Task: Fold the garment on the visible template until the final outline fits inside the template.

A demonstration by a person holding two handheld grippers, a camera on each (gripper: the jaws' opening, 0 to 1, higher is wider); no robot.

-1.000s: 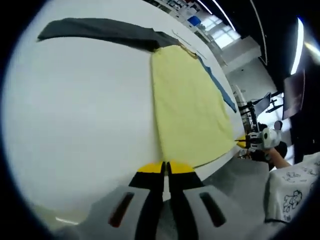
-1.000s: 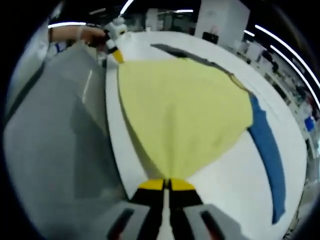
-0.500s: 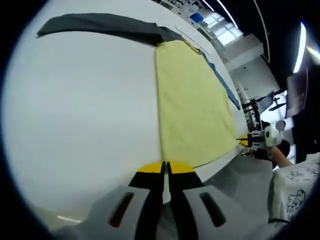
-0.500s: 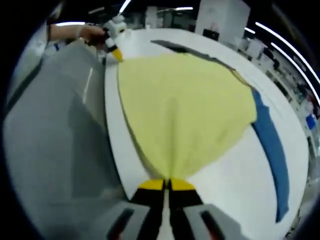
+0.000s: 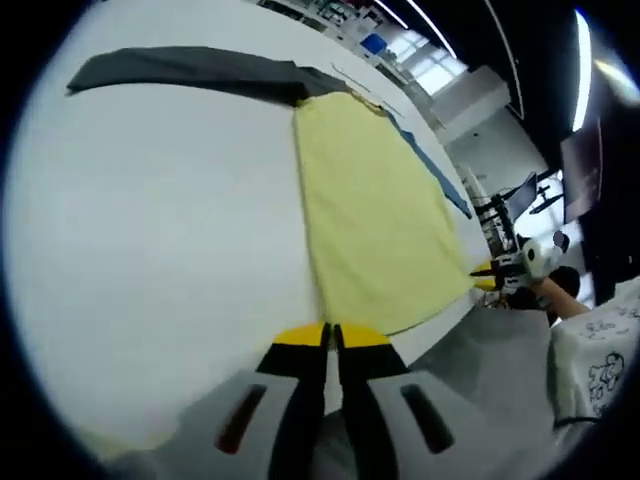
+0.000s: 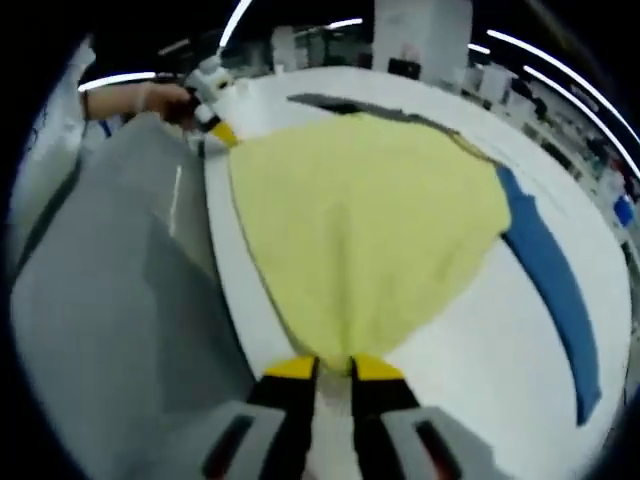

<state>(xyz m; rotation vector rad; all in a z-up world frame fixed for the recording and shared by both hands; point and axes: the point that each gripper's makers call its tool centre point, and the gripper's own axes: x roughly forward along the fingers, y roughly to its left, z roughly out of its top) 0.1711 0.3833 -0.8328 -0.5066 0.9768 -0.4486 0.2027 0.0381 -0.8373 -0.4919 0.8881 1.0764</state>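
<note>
The right gripper [image 6: 333, 365] has just let go: half a second ago its yellow tips met on the near corner of the yellow garment [image 6: 360, 225], and now a gap stands between them with the cloth edge lying at their ends, not pinched. The left gripper [image 5: 331, 335] keeps its tips pressed together at the other near corner; the garment's edge [image 5: 375, 215] meets them there, but whether cloth is caught between them cannot be told. Judged from this, the fold has been laid down and the release has begun on the right side, so the left corner is probably next to be freed.

The garment lies flat on the white table [image 5: 150, 230], spread away from both grippers toward the far side. Past its far edge a dark grey strip [image 5: 190, 68] and a blue strip [image 6: 550, 275] show from under or beside it; these may be parts of the template, and the yellow cloth sits inside the corner they make, touching both. A grey sheet [image 6: 110, 290] hangs along the near side of the table. The room behind is dim, with long ceiling lights, a white pillar and other tables
</note>
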